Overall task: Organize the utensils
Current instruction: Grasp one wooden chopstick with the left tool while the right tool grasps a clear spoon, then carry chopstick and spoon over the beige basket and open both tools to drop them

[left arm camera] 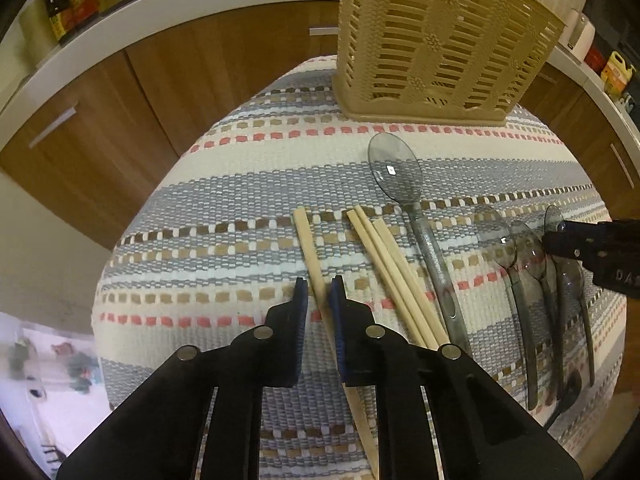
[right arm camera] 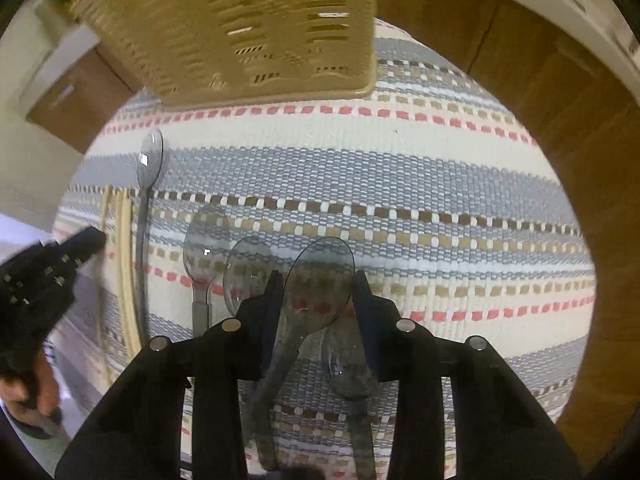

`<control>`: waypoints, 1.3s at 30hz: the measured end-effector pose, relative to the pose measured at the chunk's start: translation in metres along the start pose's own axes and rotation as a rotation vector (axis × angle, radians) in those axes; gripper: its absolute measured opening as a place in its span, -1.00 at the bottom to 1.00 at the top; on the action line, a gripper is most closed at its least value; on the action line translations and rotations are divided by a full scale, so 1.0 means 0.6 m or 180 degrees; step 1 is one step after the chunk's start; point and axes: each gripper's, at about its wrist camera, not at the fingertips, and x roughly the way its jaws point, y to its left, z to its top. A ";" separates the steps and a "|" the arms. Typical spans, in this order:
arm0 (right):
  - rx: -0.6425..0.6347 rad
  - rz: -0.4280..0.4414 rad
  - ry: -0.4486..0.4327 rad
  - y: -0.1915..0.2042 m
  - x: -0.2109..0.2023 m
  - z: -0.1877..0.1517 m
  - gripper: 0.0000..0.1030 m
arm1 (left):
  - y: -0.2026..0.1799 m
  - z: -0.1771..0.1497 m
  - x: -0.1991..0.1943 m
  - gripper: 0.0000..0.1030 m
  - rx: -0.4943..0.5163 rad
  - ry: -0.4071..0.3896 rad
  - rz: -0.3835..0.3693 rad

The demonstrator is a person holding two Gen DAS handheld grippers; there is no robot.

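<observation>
My left gripper (left arm camera: 319, 294) is closed around a single wooden chopstick (left arm camera: 310, 250) on the striped mat; the right pad touches it. Three more chopsticks (left arm camera: 390, 276) lie just to its right. A large clear grey spoon (left arm camera: 400, 176) lies beyond them, and several smaller clear spoons (left arm camera: 520, 256) lie further right. My right gripper (right arm camera: 318, 286) is open, its fingers either side of the bowl of a clear grey spoon (right arm camera: 320, 280); other spoons (right arm camera: 206, 244) lie left of it. A beige slotted utensil basket (left arm camera: 436, 40) stands at the mat's far edge; it also shows in the right wrist view (right arm camera: 248, 28).
The striped woven mat (left arm camera: 240, 184) covers the table. Wooden cabinets (left arm camera: 168, 76) with a white countertop stand behind. The right gripper's tip (left arm camera: 592, 244) shows at the right edge of the left wrist view. The left gripper (right arm camera: 44, 276) shows at the left of the right wrist view.
</observation>
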 end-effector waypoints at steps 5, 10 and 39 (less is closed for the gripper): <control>-0.0108 -0.0113 0.0171 0.018 0.008 0.004 -0.45 | -0.001 0.007 0.001 -0.63 0.0013 0.0113 0.0013; -0.0232 -0.0225 0.0267 0.050 0.019 0.025 -0.46 | -0.026 0.022 0.012 -0.60 0.0135 0.0170 0.0235; -0.0435 0.0431 -0.1579 0.014 -0.198 0.027 -0.99 | -0.004 0.062 -0.258 -0.92 -0.0741 -0.2446 -0.0505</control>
